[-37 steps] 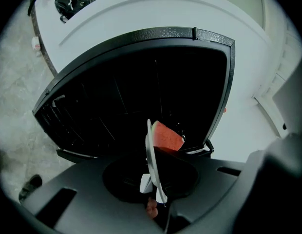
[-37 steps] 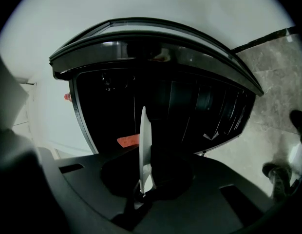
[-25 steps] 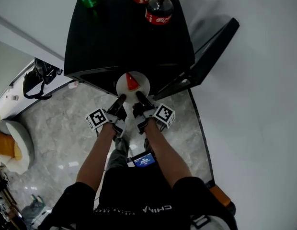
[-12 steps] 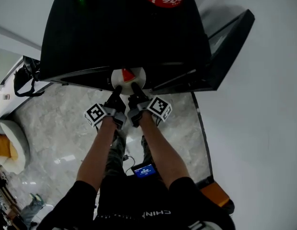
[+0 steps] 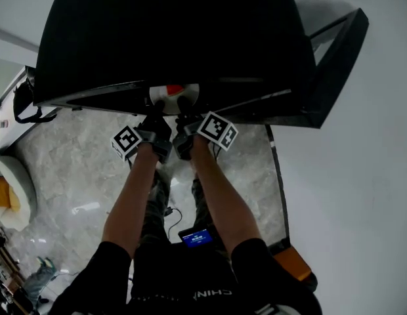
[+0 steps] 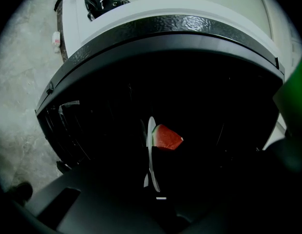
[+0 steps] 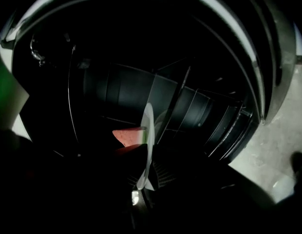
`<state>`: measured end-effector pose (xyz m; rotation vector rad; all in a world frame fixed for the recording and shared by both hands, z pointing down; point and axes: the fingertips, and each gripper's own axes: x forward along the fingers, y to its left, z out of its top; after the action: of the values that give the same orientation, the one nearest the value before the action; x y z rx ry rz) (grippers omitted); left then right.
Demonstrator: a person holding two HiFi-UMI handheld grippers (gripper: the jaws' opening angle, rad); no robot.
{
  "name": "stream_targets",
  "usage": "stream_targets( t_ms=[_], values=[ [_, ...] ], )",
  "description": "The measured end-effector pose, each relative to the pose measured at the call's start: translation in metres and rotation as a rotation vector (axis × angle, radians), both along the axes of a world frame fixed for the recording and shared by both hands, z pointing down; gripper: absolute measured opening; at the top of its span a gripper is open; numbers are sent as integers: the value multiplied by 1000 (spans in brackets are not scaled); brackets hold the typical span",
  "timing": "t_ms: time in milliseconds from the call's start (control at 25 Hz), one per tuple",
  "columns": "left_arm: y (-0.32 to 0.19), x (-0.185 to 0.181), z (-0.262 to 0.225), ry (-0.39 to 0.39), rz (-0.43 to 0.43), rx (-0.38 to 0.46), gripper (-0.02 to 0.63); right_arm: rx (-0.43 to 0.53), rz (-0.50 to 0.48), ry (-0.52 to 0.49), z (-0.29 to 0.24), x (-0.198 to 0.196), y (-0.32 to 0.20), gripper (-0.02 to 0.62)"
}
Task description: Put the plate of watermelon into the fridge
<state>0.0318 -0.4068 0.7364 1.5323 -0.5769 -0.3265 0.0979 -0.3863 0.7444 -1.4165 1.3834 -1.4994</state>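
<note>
Left gripper (image 5: 159, 106) jaws closing on the plate (image 6: 150, 152) rim, rim between them. Right gripper (image 5: 183, 104) clamped on the same rim, just beside. Plate carries a watermelon (image 6: 166, 138) wedge, partly under the open fridge (image 5: 171, 38) top edge.

White letters "CHINA", seen upside down, on the person's black shirt (image 5: 213, 293), square black-and-white coded markers on the left marker cube (image 5: 127, 141) and right marker cube (image 5: 217, 130), blue phone screen (image 5: 195, 237) print too small to read.
</note>
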Motion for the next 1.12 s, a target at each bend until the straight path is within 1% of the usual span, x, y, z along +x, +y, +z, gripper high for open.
stream_targets(
  t_ms=[200, 240, 320, 360, 480, 600, 680, 720, 760, 840, 920, 1000, 1040, 1120],
  values=[
    [-12, -2, 4, -37, -26, -6, 23, -38, -48, 49, 4, -3, -5, 35],
    [-13, -1, 5, -44, -29, -10, 23, -41, -56, 53, 4, -4, -5, 42],
    [-16, 0, 6, -58, -36, -11, 21, -36, -78, 64, 2, -4, -5, 85],
    [-18, 0, 6, -62, -41, -11, 21, -33, -91, 74, 0, -4, -4, 97],
    [-22, 1, 9, -75, -58, -17, 21, -32, -119, 112, -3, -3, 3, 107],
    [-26, 5, 6, -74, -64, -4, 21, -20, -131, 162, -8, -1, 13, 109],
    [-27, 7, 5, -82, -53, 4, 21, -18, -156, 213, -9, -3, 18, 105],
    [-28, 9, 4, -83, -46, 11, 23, -21, -179, 241, -9, -5, 19, 98],
    [-29, 10, 2, -87, -38, 20, 23, -28, -204, 272, -8, -8, 19, 72],
    [-28, 12, -1, -105, -13, 46, 23, -50, -236, 322, -4, -12, 18, 33],
    [-28, 16, -5, -107, 30, 78, 26, -69, -235, 342, -1, -11, 16, 29],
    [-26, 20, -9, -123, 105, 123, 46, -86, -214, 351, 1, -8, 14, 29],
    [-25, 20, -9, -153, 151, 148, 67, -94, -201, 358, 1, -6, 13, 29],
    [-21, 19, -7, -245, 244, 198, 98, -108, -169, 371, 1, -2, 9, 29]
  ],
)
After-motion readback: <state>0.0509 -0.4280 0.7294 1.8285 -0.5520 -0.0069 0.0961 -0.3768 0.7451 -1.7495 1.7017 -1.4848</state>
